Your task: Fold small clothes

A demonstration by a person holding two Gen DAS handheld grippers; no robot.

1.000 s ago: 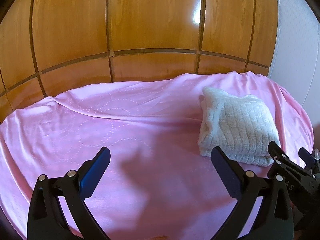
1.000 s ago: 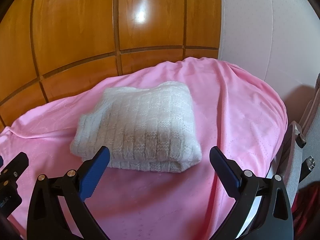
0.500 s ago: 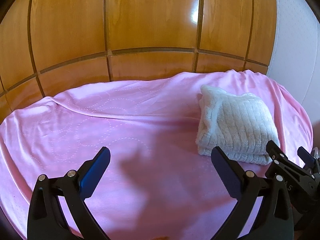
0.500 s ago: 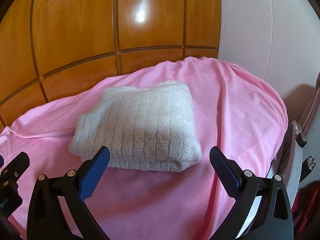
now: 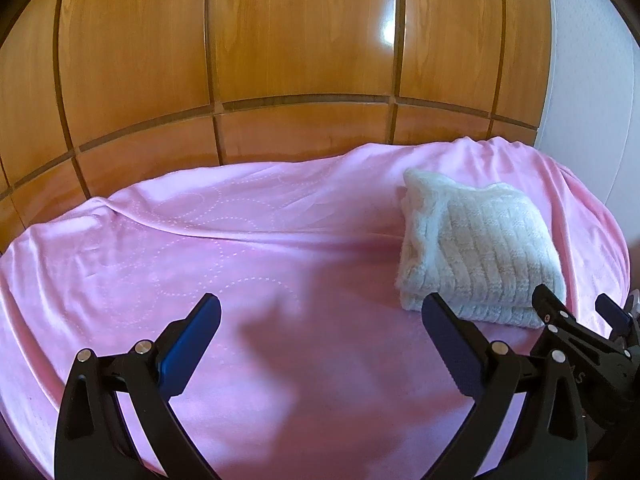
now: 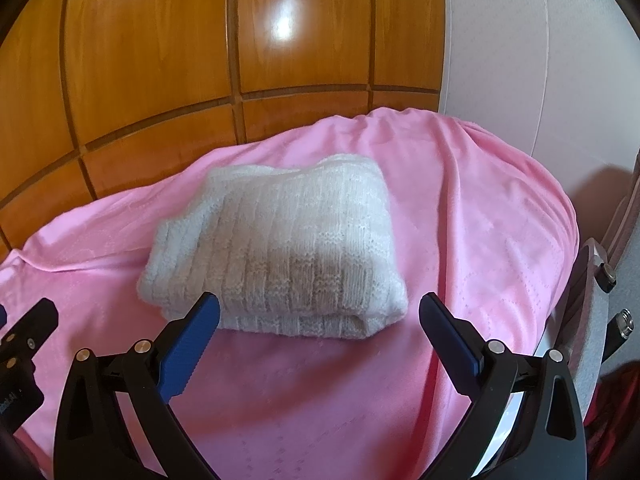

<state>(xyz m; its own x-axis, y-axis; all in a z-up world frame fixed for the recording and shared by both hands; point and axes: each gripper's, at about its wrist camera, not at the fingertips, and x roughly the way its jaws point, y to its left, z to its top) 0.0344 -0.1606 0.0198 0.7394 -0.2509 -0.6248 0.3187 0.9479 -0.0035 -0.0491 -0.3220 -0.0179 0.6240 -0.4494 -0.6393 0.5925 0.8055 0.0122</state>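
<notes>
A white knitted garment [image 6: 276, 252] lies folded into a thick square on a pink blanket [image 6: 480, 248]. In the left wrist view the garment [image 5: 484, 252] sits at the right of the blanket [image 5: 200, 264]. My right gripper [image 6: 320, 316] is open and empty, just in front of the garment's near folded edge, a little above the blanket. My left gripper [image 5: 320, 316] is open and empty over bare blanket, to the left of the garment. The right gripper's fingers [image 5: 560, 320] show at the lower right of the left wrist view.
A wooden panelled wall [image 5: 280, 60] stands close behind the blanket. A white padded wall [image 6: 540, 60] is at the right. The blanket's right edge drops off beside a grey chair part [image 6: 600, 280].
Both views have shifted only slightly; the garment sits a little higher in the left wrist view. Both grippers stay open and empty.
</notes>
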